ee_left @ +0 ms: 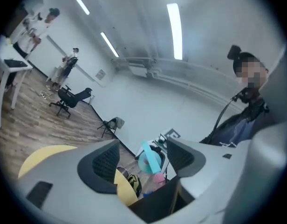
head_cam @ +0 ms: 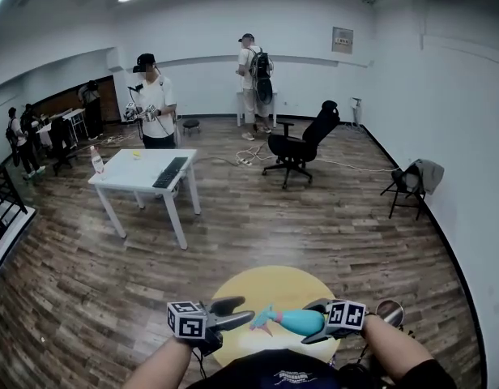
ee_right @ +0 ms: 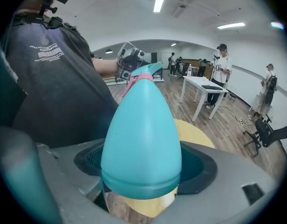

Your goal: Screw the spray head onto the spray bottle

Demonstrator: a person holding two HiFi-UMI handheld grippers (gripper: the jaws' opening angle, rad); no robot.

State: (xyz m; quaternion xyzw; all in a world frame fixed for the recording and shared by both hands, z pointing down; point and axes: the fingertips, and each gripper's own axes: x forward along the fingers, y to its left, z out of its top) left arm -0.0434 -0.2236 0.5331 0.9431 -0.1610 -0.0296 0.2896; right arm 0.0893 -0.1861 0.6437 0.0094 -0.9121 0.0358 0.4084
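Right gripper (head_cam: pixel 316 325) clamped on spray bottle (ee_right: pixel 141 134) body, holding it level over near edge of yellow table (head_cam: pixel 266 286), likely to steady threading. Spray head (head_cam: pixel 263 318) on neck, facing left gripper (head_cam: pixel 233 313). Left jaws wide apart, empty, tips just beside head; judged poised to grip and turn.

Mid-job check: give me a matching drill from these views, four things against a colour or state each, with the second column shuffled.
Things:
1. bottle
2. left gripper
3. round table
4. chair

States:
A. yellow
B. black, standing on the floor
C. jaws apart, gripping nothing
D. teal, clamped in the right gripper

Pairs: 1-D; 2-C; 3-A; 4-B
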